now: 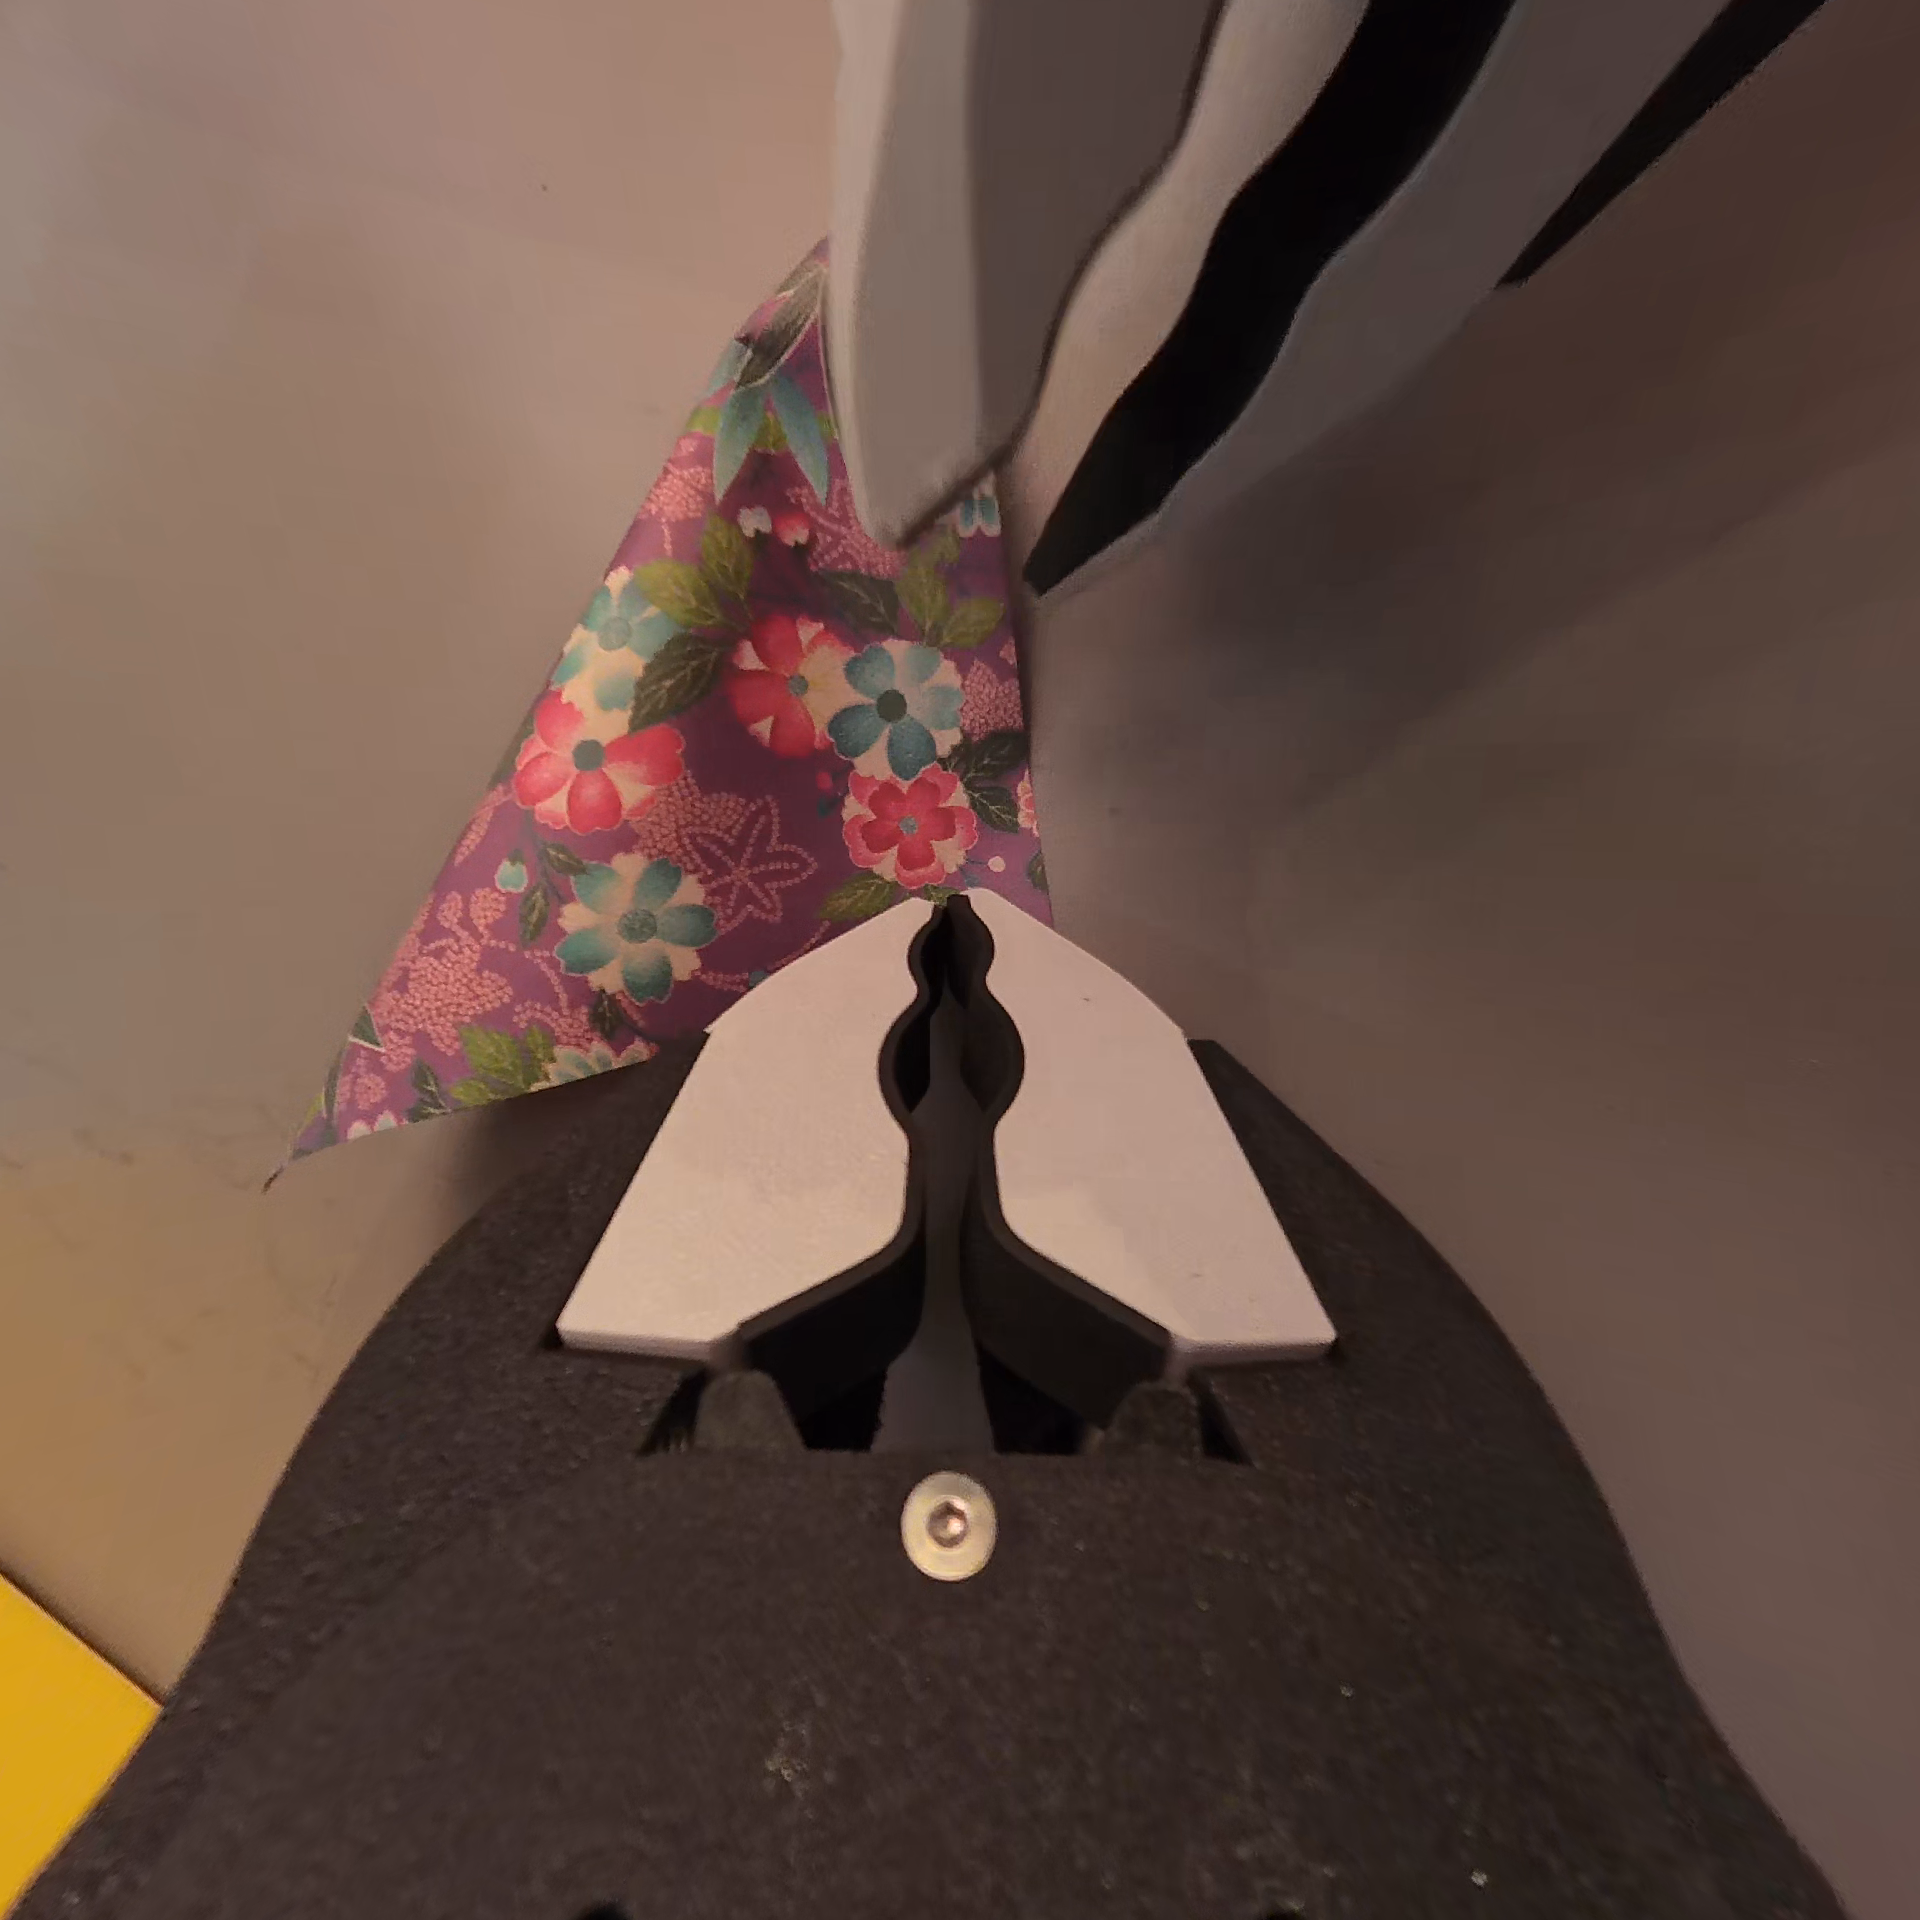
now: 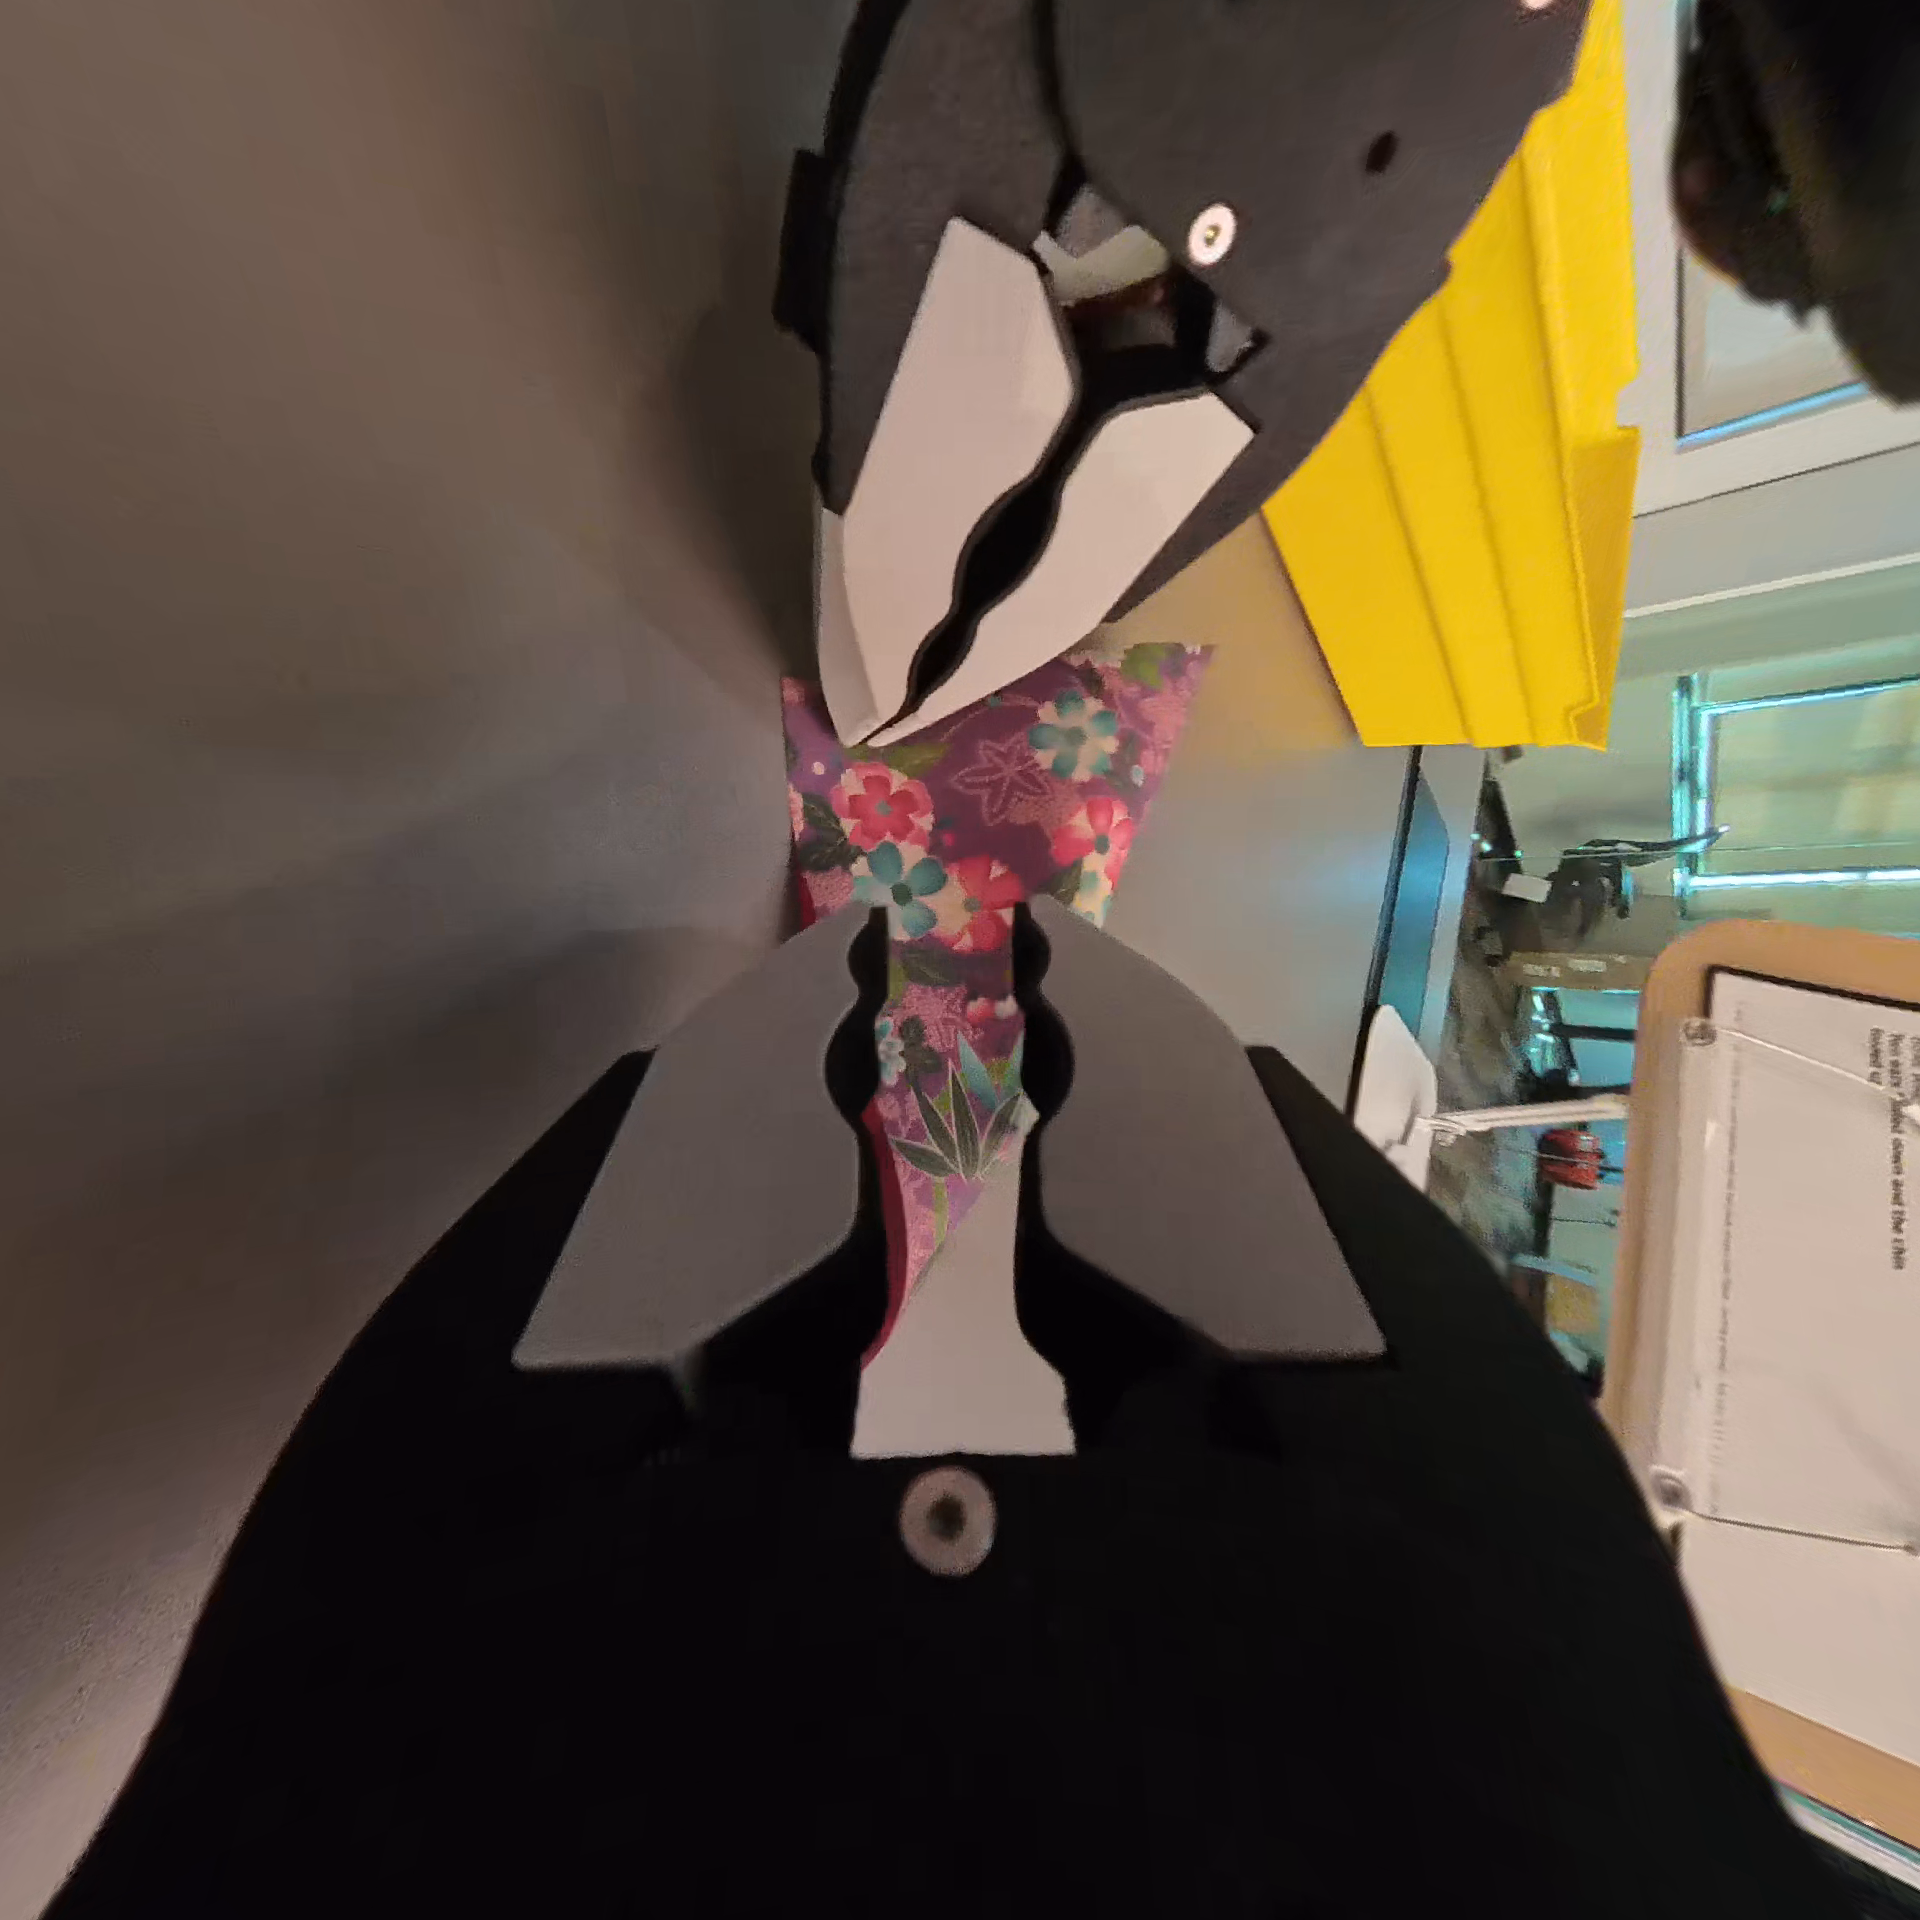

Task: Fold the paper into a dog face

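**Both grippers on the paper: left tips pinched at its edge, right fingers straddling a fold**

The left gripper [image 1: 954, 909] has its pale grey fingers [image 1: 790, 1132] drawn together, tips meeting on the edge of the purple floral origami paper [image 1: 748, 748]. The right gripper [image 2: 948, 914] stands with a narrow gap between its fingers, the paper passing between them; whether they actually press it cannot be told.

The paper is partly folded into a pointed shape and lies close against the plain grey table surface [image 1: 312, 416]. In the left wrist view it spreads from the tips toward 11 o'clock.

Judgement: the sheet is thin, light and limp, creases readily and would tear or crumple under a hard pull. Hold should be taken at a corner or folded edge, where the layers stiffen it.

A yellow ribbed plastic bin [image 2: 1475, 499] sits at 2 o'clock in the right wrist view; a framed white sheet [image 2: 1808, 1278] at 3 o'clock.
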`<state>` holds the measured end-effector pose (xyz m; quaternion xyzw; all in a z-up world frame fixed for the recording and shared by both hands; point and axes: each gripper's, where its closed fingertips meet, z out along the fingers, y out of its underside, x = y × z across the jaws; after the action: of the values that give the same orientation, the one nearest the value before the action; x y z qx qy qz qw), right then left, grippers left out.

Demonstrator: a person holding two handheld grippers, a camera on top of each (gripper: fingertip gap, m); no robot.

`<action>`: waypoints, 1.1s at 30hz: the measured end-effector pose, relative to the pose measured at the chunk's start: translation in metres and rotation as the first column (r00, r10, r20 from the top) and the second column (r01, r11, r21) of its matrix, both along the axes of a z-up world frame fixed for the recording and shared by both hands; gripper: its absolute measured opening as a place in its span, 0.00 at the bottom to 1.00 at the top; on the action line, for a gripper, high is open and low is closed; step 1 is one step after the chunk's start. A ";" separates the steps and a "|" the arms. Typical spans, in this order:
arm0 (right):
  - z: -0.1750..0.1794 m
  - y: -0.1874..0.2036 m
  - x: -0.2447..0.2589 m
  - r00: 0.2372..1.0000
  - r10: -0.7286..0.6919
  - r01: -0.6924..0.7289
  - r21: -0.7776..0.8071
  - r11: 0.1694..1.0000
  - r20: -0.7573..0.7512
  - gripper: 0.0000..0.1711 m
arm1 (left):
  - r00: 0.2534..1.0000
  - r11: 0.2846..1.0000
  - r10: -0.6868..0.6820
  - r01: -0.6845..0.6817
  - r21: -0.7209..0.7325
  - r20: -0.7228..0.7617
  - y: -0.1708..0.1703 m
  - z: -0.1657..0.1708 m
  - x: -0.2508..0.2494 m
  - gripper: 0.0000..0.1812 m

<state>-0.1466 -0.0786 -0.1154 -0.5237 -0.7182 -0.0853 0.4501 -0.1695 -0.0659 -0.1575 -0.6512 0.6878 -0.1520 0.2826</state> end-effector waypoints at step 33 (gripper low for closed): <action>-0.017 0.028 0.063 0.836 -0.454 0.318 -0.400 0.859 -0.309 0.26 | 0.997 0.993 0.002 0.006 -0.119 0.071 -0.001 0.001 -0.001 0.00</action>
<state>-0.0839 -0.0505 -0.1321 -0.7339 -0.4945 0.0535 0.4626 -0.1701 -0.0670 -0.1563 -0.6604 0.6676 -0.2162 0.2672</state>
